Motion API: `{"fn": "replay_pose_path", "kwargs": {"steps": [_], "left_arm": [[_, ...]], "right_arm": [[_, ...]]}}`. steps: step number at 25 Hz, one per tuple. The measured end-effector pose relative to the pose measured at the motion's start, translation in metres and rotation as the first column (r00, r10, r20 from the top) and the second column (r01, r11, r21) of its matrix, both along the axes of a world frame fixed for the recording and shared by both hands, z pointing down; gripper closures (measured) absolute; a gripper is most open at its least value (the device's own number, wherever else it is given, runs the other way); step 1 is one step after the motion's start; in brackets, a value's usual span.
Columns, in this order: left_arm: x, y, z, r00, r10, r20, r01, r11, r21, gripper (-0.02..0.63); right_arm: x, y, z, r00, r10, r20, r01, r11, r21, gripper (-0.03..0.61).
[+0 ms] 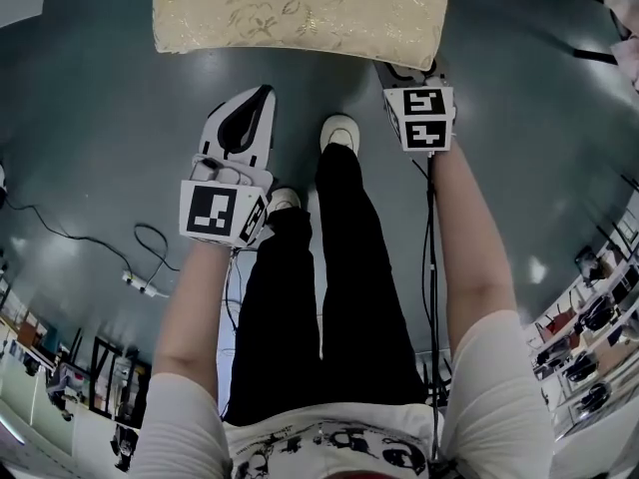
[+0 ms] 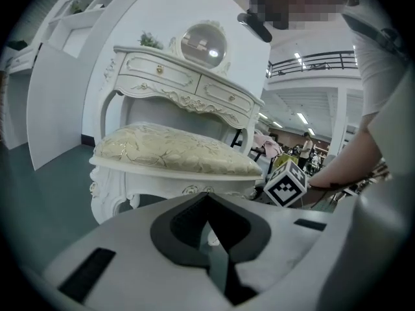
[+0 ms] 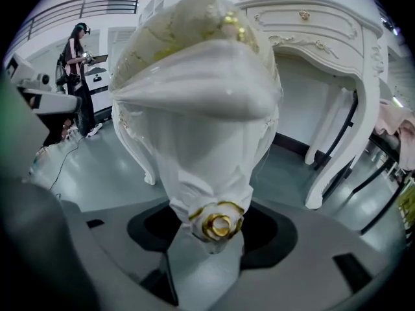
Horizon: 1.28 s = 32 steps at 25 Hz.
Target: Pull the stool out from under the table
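The stool (image 1: 300,13) has a cream and gold cushion on a carved white frame and stands on the grey floor just ahead of me. In the left gripper view the stool (image 2: 175,151) is in front of the white dressing table (image 2: 188,86). My right gripper (image 1: 401,74) is at the stool's near right corner. In the right gripper view the stool (image 3: 194,76) fills the frame, and the right gripper (image 3: 217,241) is shut on the corner with the gold rosette (image 3: 219,224). My left gripper (image 1: 263,94) hangs short of the stool, shut and empty, as the left gripper view (image 2: 209,238) shows.
The wearer's legs and white shoes (image 1: 339,133) stand between the grippers. A cable and power strip (image 1: 140,284) lie on the floor at left. Shelving (image 1: 589,317) lines the right. The dressing table's legs (image 3: 337,128) rise behind the stool; another person (image 3: 78,76) stands far left.
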State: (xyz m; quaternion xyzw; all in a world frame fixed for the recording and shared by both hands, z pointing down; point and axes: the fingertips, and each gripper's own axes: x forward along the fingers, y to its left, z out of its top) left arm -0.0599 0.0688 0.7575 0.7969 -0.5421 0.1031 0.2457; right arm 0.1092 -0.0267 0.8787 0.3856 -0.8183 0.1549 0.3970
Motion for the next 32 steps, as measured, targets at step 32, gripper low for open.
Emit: {"fn": "replay_pose_path", "kwargs": {"steps": [32], "left_arm": [[0.019, -0.05, -0.429, 0.999, 0.009, 0.051, -0.025, 0.941, 0.338, 0.597]], "right_arm": [[0.012, 0.007, -0.5, 0.895, 0.149, 0.42, -0.255, 0.944, 0.208, 0.561]]}}
